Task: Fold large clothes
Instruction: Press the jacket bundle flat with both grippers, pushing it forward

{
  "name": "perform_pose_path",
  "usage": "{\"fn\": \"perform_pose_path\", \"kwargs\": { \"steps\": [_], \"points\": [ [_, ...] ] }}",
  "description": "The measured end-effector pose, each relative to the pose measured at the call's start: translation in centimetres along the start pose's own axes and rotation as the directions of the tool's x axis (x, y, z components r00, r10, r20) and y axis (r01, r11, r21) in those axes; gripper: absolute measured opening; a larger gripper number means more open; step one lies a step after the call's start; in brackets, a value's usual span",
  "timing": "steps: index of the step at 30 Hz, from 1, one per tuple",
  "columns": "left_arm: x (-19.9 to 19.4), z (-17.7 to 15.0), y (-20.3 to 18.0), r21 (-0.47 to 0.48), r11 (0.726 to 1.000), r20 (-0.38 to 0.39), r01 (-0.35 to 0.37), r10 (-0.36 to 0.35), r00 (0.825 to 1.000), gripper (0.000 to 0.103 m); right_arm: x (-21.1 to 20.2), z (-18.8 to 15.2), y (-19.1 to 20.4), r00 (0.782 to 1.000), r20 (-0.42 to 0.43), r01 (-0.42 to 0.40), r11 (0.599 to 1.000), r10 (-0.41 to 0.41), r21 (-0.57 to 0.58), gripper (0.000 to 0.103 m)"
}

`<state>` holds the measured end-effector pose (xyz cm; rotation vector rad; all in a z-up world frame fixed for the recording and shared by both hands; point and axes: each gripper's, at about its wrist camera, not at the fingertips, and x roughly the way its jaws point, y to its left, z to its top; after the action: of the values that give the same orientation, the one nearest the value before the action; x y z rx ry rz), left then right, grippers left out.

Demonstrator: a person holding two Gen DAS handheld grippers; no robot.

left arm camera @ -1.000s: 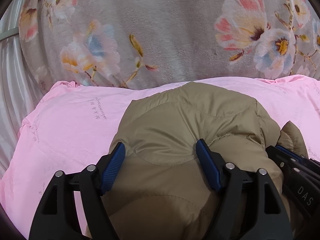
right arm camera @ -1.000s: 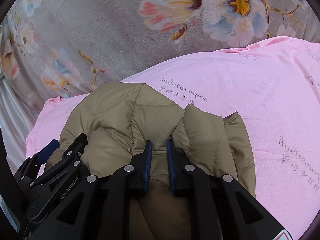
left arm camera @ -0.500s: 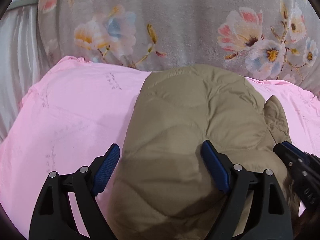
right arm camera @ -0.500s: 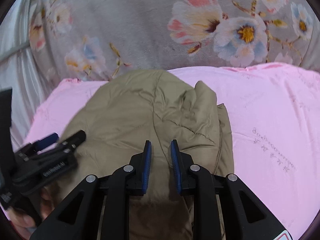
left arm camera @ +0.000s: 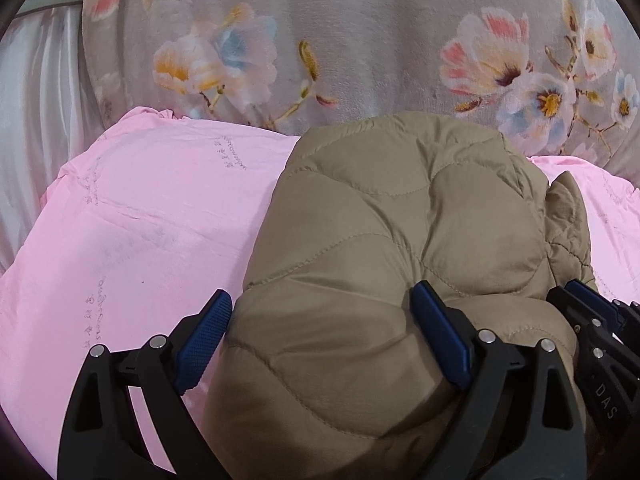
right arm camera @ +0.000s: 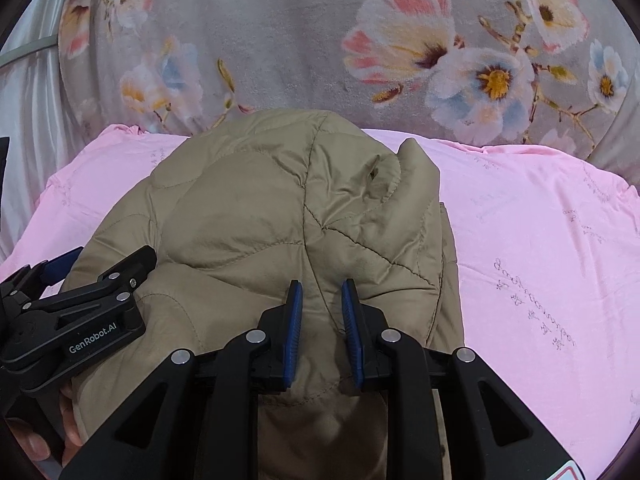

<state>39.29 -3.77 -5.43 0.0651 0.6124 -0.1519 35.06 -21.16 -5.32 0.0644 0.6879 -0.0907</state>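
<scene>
A khaki quilted jacket (left arm camera: 400, 248) lies bundled on a pink sheet (left arm camera: 152, 216); it also shows in the right wrist view (right arm camera: 272, 216). My left gripper (left arm camera: 320, 320) is open wide, its blue pads (left arm camera: 438, 336) astride the near bulge of the jacket. My right gripper (right arm camera: 320, 312) has its jaws a little apart, with a fold of the jacket lying between the pads (right arm camera: 294, 320). The left gripper's body shows at the left of the right wrist view (right arm camera: 80, 312).
A grey floral blanket (left arm camera: 380, 40) lies behind the pink sheet (right arm camera: 540, 240). A pale curtain (left arm camera: 36, 100) hangs at the far left. A person's fingers (right arm camera: 36, 444) show under the left gripper.
Both grippers have drawn back and lifted their view, so more of the jacket and blanket shows. The right gripper's jaws have widened from a tight pinch on the fold.
</scene>
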Motion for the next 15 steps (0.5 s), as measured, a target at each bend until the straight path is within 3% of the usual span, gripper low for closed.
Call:
{"fn": "perform_pose_path", "kwargs": {
  "steps": [15],
  "points": [
    [-0.07, 0.03, -0.54, 0.020, 1.000, 0.003, -0.022, 0.022, 1.000, 0.089, 0.06, 0.06, -0.02, 1.000, -0.005, -0.002, 1.000, 0.002, 0.003, 0.021]
  ]
}}
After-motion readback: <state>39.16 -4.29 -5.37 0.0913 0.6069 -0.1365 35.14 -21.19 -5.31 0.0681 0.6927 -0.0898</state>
